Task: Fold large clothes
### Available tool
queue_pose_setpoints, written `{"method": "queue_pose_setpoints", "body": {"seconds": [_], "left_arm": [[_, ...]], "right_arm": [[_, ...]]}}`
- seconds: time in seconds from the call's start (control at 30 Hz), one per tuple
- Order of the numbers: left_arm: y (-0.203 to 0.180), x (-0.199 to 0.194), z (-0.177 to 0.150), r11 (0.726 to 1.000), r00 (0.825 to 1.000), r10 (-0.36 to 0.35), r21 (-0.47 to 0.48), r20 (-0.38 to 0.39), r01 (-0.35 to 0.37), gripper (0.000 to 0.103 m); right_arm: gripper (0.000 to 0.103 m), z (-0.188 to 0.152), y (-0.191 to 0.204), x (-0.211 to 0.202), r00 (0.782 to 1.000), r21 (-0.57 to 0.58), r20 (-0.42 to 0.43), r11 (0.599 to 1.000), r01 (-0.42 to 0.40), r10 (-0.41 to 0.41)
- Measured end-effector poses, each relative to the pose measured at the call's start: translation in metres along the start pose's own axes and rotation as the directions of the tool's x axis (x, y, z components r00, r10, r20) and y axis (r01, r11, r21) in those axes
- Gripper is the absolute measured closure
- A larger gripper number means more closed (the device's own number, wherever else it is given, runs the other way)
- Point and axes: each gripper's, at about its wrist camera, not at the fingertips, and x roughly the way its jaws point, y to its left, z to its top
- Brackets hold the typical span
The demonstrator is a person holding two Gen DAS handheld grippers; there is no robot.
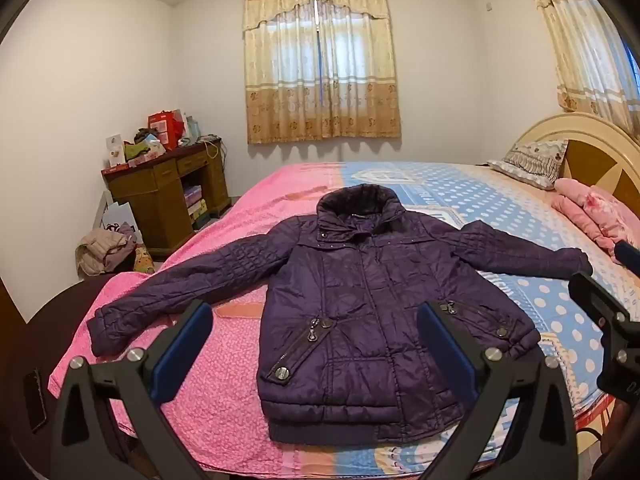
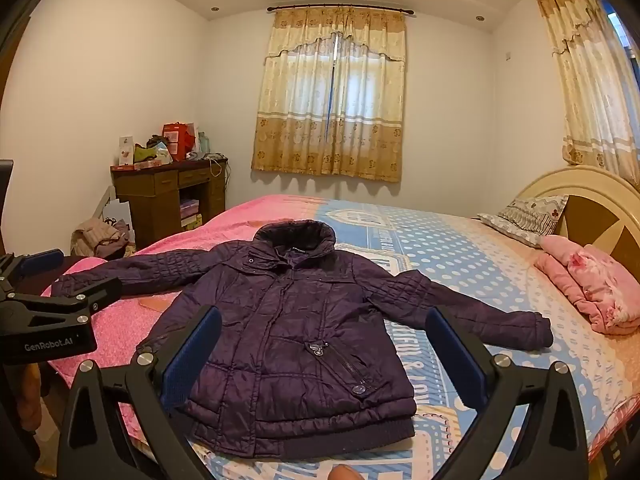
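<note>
Left gripper (image 1: 314, 334): jaws at full spread, nothing between the pads. It hovers above the near hem of the jacket (image 1: 360, 312) without contact, angled downward. Right gripper (image 2: 322, 340): same condition, jaws wide, nothing held, clear of the fabric. Each gripper body is visible at the edge of the other's view, so the two are side by side at the near edge of the bed.

The jacket is a dark purple quilted garment. It lies front up and closed on the bedspread (image 1: 208, 400), hem toward the near edge, collar toward the far side. Both sleeves are spread outward, left sleeve (image 1: 168, 292) over the pink area, right sleeve (image 1: 520, 252) over the blue dotted area. This flat, spread layout probably exposes sleeves and hem for pinching. No fold is made yet. Judged first step: bring one sleeve across the body.

The bedspread is pink on the left, blue with white dots on the right, and lies mostly smooth. On the right are a pink folded blanket (image 2: 592, 288), a pillow (image 2: 528, 216) and the headboard (image 2: 592, 204). At far left stands a cluttered wooden desk (image 1: 168, 196) with a clothes pile (image 1: 108, 252) on the floor beside it. Closed patterned curtains (image 1: 320, 72) cover the far window.
</note>
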Motion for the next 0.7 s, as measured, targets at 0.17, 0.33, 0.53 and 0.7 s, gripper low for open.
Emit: {"method": "queue_pose_setpoints", "body": {"seconds": [0.17,0.33,0.53,0.7], "left_arm": [[0.0001,0.0008,0.0007,1.0,1.0,0.001,0.001,-0.005,-0.001,0.0],[0.0007,0.0012,0.0017,1.0,1.0,-0.001,-0.009,0.004,0.001,0.0],[0.0011,-0.0019,0.0018,1.0,1.0,-0.007,-0.016,0.012,0.007,0.0],[0.0006,-0.0033,0.0022,1.0,1.0,-0.005,-0.016,0.013,0.006,0.0]], "right_arm": [[0.001,0.0012,0.0013,0.0038,1.0,-0.01,-0.001,1.0,0.003,-0.003],[0.001,-0.0031,0.0026,0.0032,1.0,-0.006,0.011,1.0,-0.001,0.002],[0.001,-0.0049,0.0059,0.0059,1.0,-0.005,0.009,1.0,0.004,-0.004],[0.001,-0.0016,-0.0023,0.0027,1.0,0.002,0.004,1.0,-0.005,0.005]]}}
